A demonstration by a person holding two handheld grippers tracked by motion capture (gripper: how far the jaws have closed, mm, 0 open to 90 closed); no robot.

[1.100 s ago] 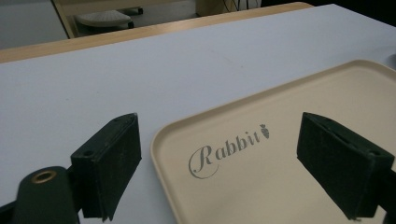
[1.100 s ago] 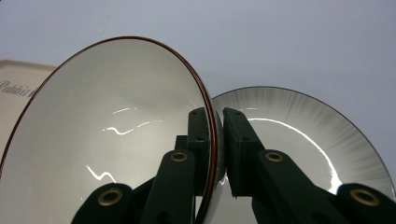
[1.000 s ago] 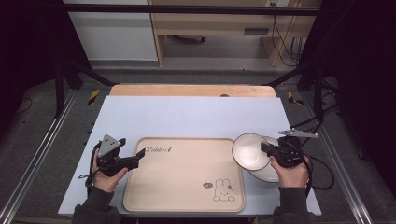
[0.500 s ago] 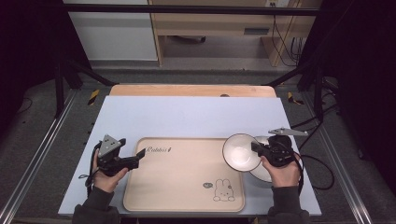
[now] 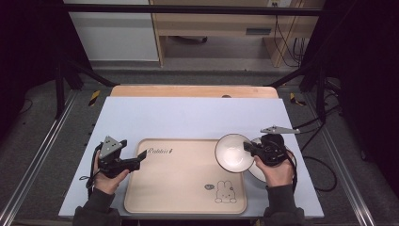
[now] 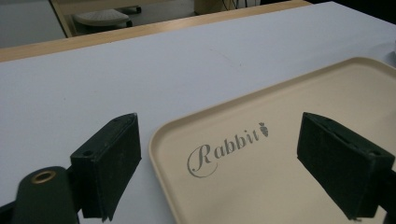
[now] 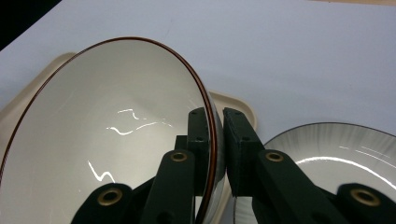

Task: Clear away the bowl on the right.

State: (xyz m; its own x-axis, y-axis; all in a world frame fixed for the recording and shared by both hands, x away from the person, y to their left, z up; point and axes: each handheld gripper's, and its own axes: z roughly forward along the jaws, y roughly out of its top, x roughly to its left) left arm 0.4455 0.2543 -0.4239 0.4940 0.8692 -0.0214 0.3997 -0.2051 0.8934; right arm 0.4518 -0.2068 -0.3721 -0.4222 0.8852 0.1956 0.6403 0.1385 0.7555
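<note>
A white bowl [image 5: 233, 151] [image 7: 112, 135] with a thin brown rim hangs tilted over the right edge of the beige rabbit tray [image 5: 179, 183]. My right gripper [image 5: 251, 149] [image 7: 215, 123] is shut on that bowl's rim, one jaw inside and one outside. A second white dish [image 5: 258, 172] [image 7: 336, 154] with grey streaks lies on the table beside the tray, under the right hand. My left gripper [image 5: 139, 157] [image 6: 233, 163] rests at the tray's left edge [image 6: 161, 154], open, with nothing between its jaws.
A pale blue mat [image 5: 188, 117] covers the wooden table [image 5: 193, 91]. The tray bears the word "Rabbit" [image 6: 226, 147] and a small rabbit drawing [image 5: 225, 193]. Cables [image 5: 324, 165] trail at the right. Dark frame bars [image 5: 61, 89] flank the table.
The right gripper has carried the bowl leftward, from above the streaked dish to over the tray's right edge. The left gripper has stayed put.
</note>
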